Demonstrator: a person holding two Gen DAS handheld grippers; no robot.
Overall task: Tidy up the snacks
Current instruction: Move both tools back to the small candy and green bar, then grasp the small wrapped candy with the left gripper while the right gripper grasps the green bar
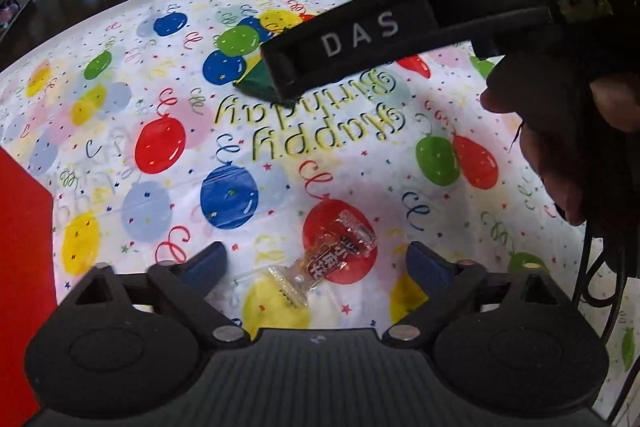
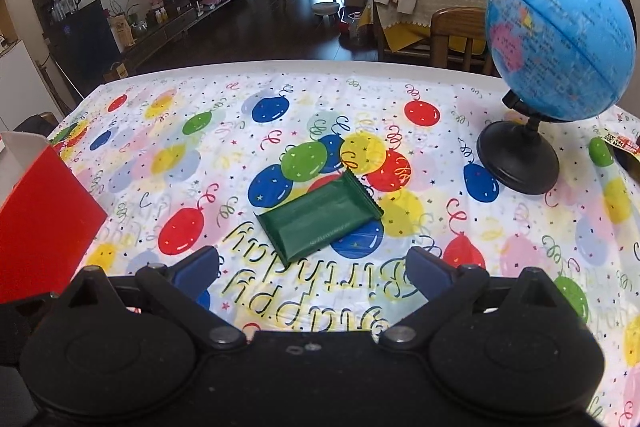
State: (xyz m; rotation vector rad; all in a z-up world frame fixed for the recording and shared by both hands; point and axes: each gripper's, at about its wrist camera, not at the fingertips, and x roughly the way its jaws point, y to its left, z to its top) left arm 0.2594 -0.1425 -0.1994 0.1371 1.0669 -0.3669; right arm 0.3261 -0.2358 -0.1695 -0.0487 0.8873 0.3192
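**Left wrist view: both grippers spread above separate snacks on the balloon tablecloth**

Left wrist view shows the left gripper pointing down at a small clear-wrapped candy with red and white print. The candy lies on the tablecloth across a red balloon print, between the two blue finger pads. The jaws stand wide apart and neither pad touches the wrapper. At the left edge of this view is the wall of a red box.

The right gripper reaches in from the upper right, held by a person's hand; its dark body bears the letters "DAS". Its tip is over a green snack packet, partly hiding it.

In the right wrist view the right gripper is also spread, with nothing between its pads. The green snack packet lies flat just ahead of the fingertips, above the "Happy Birthday" lettering. The red box stands at the left, open at the top. A blue globe on a black stand sits on the table at the right, well apart from the packet
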